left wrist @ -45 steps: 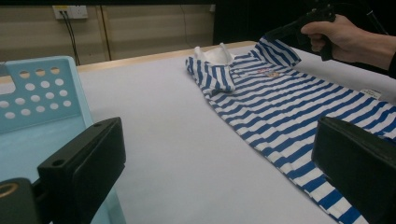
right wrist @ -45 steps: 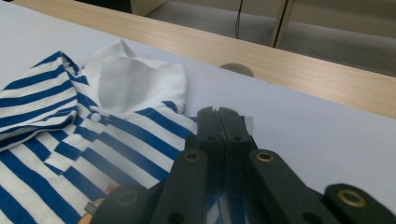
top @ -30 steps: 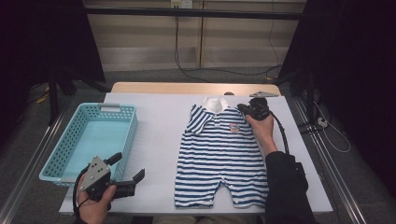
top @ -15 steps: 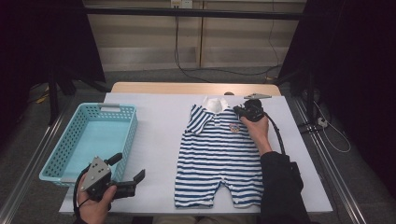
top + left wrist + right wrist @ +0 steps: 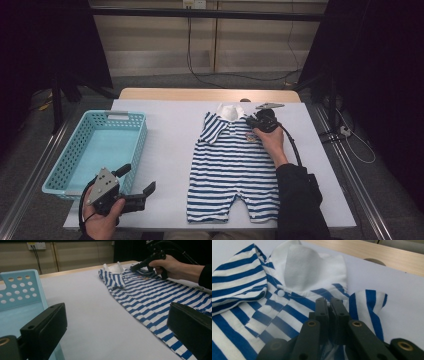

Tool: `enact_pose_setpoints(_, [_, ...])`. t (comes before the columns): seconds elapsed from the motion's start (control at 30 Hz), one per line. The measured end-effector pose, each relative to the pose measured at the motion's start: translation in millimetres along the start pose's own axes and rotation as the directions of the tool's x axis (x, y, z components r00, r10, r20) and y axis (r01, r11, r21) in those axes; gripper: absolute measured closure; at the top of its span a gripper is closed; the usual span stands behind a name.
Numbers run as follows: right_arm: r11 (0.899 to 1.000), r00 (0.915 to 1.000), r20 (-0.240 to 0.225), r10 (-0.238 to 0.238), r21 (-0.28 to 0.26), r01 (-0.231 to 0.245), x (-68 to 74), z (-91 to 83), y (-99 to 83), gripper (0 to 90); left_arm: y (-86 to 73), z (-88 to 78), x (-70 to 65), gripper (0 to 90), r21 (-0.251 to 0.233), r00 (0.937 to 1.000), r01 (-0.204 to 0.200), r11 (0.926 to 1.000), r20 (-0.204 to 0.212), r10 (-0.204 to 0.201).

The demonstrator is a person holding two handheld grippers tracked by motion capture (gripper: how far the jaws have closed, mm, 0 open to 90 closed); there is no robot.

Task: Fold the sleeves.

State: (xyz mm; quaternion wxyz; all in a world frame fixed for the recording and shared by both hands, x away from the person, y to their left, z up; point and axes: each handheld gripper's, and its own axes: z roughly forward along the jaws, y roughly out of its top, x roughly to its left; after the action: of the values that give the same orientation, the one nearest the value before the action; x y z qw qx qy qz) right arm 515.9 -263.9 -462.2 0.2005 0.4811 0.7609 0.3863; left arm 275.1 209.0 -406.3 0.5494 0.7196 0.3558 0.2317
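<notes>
A blue-and-white striped baby romper (image 5: 232, 165) with a white collar lies flat on the white table, collar at the far end. My right gripper (image 5: 252, 121) rests on its right shoulder beside the collar (image 5: 312, 267). Its jaws stand almost together and have just been opening slightly. A sliver of cloth shows between the tips of the right gripper (image 5: 329, 301), and the short sleeve (image 5: 367, 305) curls up beside them. My left gripper (image 5: 139, 179) hovers open at the table's near left, with nothing between the jaws. From the left gripper (image 5: 117, 340) the romper (image 5: 150, 297) lies ahead, with the right gripper (image 5: 133, 267) beyond it.
A light blue plastic basket (image 5: 125, 116) stands at the table's left, close to my left hand; its wall (image 5: 17, 287) is just left of that gripper. Bare white tabletop (image 5: 170, 130) lies between basket and romper. A wooden edge runs along the far side.
My right gripper has come down a little and shifted slightly toward the collar, onto the romper's shoulder. The left hand and its gripper have stayed put.
</notes>
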Motion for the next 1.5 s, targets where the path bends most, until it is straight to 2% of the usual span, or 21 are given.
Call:
enact_pose_setpoints(0.03, [1.0, 0.9999, -0.006, -0.009, -0.002, 0.009, 0.1, 0.7, -0.3, 84.2, -0.1, 0.2, -0.4, 3.1, 0.0, 1.0, 0.005, 1.0, 0.0, -0.005])
enact_pose_setpoints(0.07, [1.0, 0.9999, -0.009, -0.009, 0.007, 0.009, 0.8, 0.5, -0.3, 83.8, 0.0, -0.7, 1.4, 3.1, 0.019, 0.9997, -0.022, 0.9996, -0.005, 0.022])
enact_pose_setpoints(0.13, [1.0, 0.9994, -0.034, -0.012, 0.02, 0.012, 2.4, 0.5, -0.8, 81.0, -0.3, 0.4, -0.3, 3.1, 0.005, 1.0, -0.001, 1.0, -0.003, 0.001])
enact_pose_setpoints(0.23, [0.999, 0.9985, -0.048, -0.026, 0.026, 0.027, 4.6, -1.5, -0.8, 76.8, -0.3, 0.3, 0.0, 3.1, 0.01, 1.0, -0.008, 0.9999, -0.005, 0.008])
enact_pose_setpoints(0.33, [1.0, 0.9978, -0.06, -0.027, 0.001, 0.027, 6.6, -6.0, 1.3, 67.1, -0.2, 0.3, -0.4, 3.1, 0.012, 1.0, -0.008, 0.9999, -0.005, 0.009])
enact_pose_setpoints(0.43, [0.999, 0.9972, -0.067, -0.033, -0.028, 0.031, 7.3, -12.6, 4.6, 50.5, -0.3, 0.3, -0.2, 3.1, 0.01, 0.9999, -0.009, 0.9999, -0.006, 0.009])
enact_pose_setpoints(0.53, [0.998, 0.9969, -0.076, -0.021, -0.06, 0.017, 4.6, -22.0, 5.9, 44.3, 0.0, -0.4, 0.0, 3.1, 0.002, 1.0, -0.009, 1.0, -0.004, 0.009])
enact_pose_setpoints(0.63, [0.998, 0.9977, -0.066, -0.014, -0.067, 0.01, 0.1, -29.6, 4.1, 42.3, -0.2, 0.1, -0.5, 3.1, 0.002, 1.0, -0.004, 1.0, -0.005, 0.004])
enact_pose_setpoints(0.67, [0.997, 0.998, -0.062, -0.015, -0.07, 0.011, -1.6, -32.4, 3.0, 42.1, 0.1, -0.9, 1.2, 3.1, 0.022, 0.9995, -0.029, 0.9993, -0.009, 0.029])
enact_pose_setpoints(0.7, [0.997, 0.9982, -0.057, -0.018, -0.07, 0.014, -3.2, -35.0, 1.7, 41.8, -0.2, 0.3, -0.7, 3.1, 0.006, 1.0, -0.007, 1.0, -0.003, 0.007])
enact_pose_setpoints(0.73, [0.997, 0.9985, -0.053, -0.016, -0.071, 0.013, -4.1, -37.5, 0.7, 41.9, -0.3, 0.7, -1.3, 3.1, 0.003, 1.0, -0.002, 1.0, -0.001, 0.002])
enact_pose_setpoints(0.8, [0.997, 0.9983, -0.051, -0.029, -0.074, 0.025, -5.7, -43.0, -1.4, 41.8, -0.2, 0.4, -0.4, 3.1, 0.015, 0.9998, -0.018, 0.9997, -0.004, 0.018])
enact_pose_setpoints(0.93, [0.996, 0.9987, -0.035, -0.036, -0.082, 0.033, -8.5, -56.2, -4.3, 42.1, -0.5, 1.0, -1.3, 3.1, 0.011, 1.0, -0.005, 0.9999, 0.0, 0.005])
enact_pose_setpoints(1.03, [0.995, 0.9989, -0.034, -0.033, -0.092, 0.03, -9.4, -65.0, -7.3, 47.1, -0.3, 0.8, -1.0, 3.1, 0.01, 1.0, -0.009, 0.9999, -0.004, 0.009])
enact_pose_setpoints(1.07, [0.995, 0.9987, -0.027, -0.045, -0.092, 0.042, -9.9, -67.9, -9.6, 49.6, -0.3, 0.8, -0.9, 3.1, 0.009, 1.0, -0.009, 0.9999, -0.003, 0.009])
enact_pose_setpoints(1.1, [0.995, 0.9988, -0.03, -0.039, -0.088, 0.036, -8.7, -69.8, -11.6, 52.0, -0.3, 0.7, -0.9, 3.1, 0.01, 0.9999, -0.01, 0.9999, -0.002, 0.01])
enact_pose_setpoints(1.23, [0.995, 0.9959, -0.038, -0.082, -0.067, 0.079, -5.8, -74.6, -18.8, 62.1, -0.1, 0.3, -0.4, 3.1, 0.015, 0.9999, -0.016, 0.9998, 0.0, 0.016])
enact_pose_setpoints(1.27, [0.995, 0.996, -0.039, -0.08, -0.061, 0.077, -3.9, -76.5, -20.0, 64.1, -0.2, 0.3, -0.4, 3.1, 0.015, 0.9999, -0.016, 0.9998, -0.001, 0.016])
enact_pose_setpoints(1.43, [0.993, 0.9921, -0.032, -0.122, -0.014, 0.121, 1.3, -76.9, -27.8, 65.3, -0.4, 1.0, -1.2, 3.1, 0.011, 1.0, -0.004, 0.9999, 0.002, 0.004])
enact_pose_setpoints(1.5, [0.992, 0.9914, -0.038, -0.125, 0.008, 0.126, 1.0, -74.3, -32.4, 64.7, -0.4, 1.0, -0.9, 3.1, 0.012, 0.9999, -0.011, 0.9999, 0.0, 0.011])
